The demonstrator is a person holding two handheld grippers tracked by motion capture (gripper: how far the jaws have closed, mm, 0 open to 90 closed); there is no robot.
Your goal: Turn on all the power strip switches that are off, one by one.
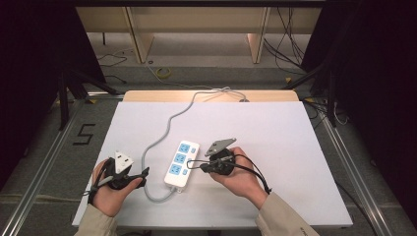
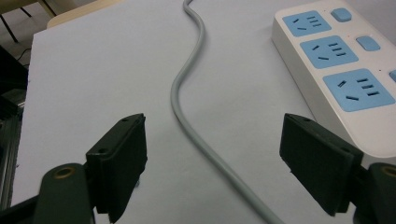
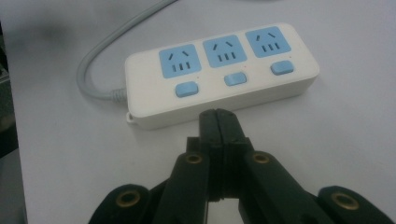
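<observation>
**Power Strip Switch Operation: Gripper Positions**

Left gripper [image 1: 140,176]: it rests low at the near-left of the white table [image 1: 275,132], jaws spread wide and holding nothing. In the left gripper view the grey cable [image 2: 187,112] runs between the two pads [image 2: 122,161], clear of both, and the strip's near end lies just beside the right-hand pad. This stance likely serves to brace or steady the strip if it slides.

Power strip [image 1: 182,163]: it lies flat near the table centre, between the two grippers, with three blue sockets [image 3: 223,50] in a row and a blue rocker switch [image 3: 235,78] beside each. Its cable leaves the near end, loops round the left side and runs off the far table edge.

Right gripper [image 3: 218,122]: jaws pressed fully together, gripping nothing. The closed tip forms a single blunt point, aimed at the switch side of the strip and just short of its side wall, probably for pressing a switch.

Obstructions: none lie between tip and switches. Floor cables [image 1: 285,49] beyond the table are well apart.
</observation>
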